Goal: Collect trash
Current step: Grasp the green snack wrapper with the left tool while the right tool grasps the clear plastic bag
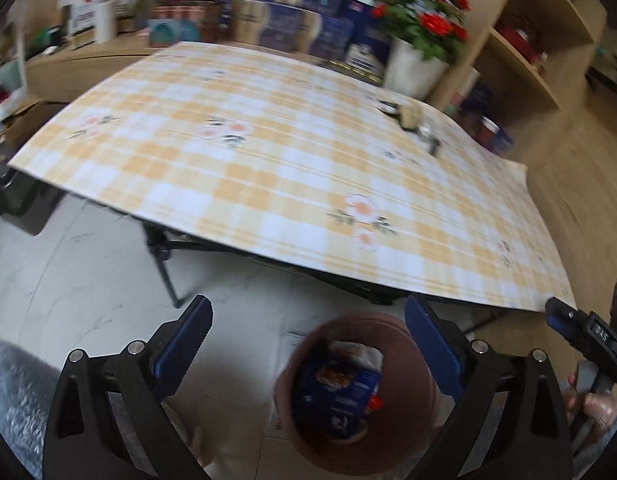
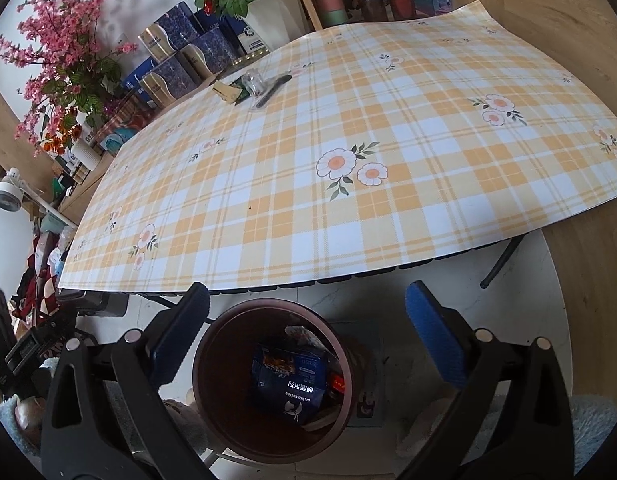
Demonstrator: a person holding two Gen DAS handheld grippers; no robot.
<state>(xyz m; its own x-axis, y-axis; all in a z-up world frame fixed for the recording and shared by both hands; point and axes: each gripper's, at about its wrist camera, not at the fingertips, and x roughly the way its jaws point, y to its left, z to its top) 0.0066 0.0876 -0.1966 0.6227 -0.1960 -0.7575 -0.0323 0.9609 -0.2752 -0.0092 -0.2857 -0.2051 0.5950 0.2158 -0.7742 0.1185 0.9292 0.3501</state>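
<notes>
A brown round bin [image 1: 396, 420] stands on the floor below the table's near edge. In it lie a blue coffee bag [image 1: 336, 396] and other wrappers. My left gripper [image 1: 308, 312] hangs above the bin's left side, open, with nothing between its fingers. My right gripper [image 2: 308, 296] is open and empty too, straight over the bin [image 2: 220, 384] and the blue bag [image 2: 288, 380]. A small heap of trash [image 2: 252, 84] lies at the far edge of the checked tablecloth [image 2: 388, 160], blurred in the left wrist view [image 1: 412, 120].
Flower pots [image 1: 412, 64], blue boxes [image 2: 180, 64] and tins line the ledge behind the table. A wooden shelf [image 1: 528, 40] stands at the right. Black table legs [image 1: 164, 272] reach the white floor. A grey fluffy rug [image 1: 12, 400] lies at the lower left.
</notes>
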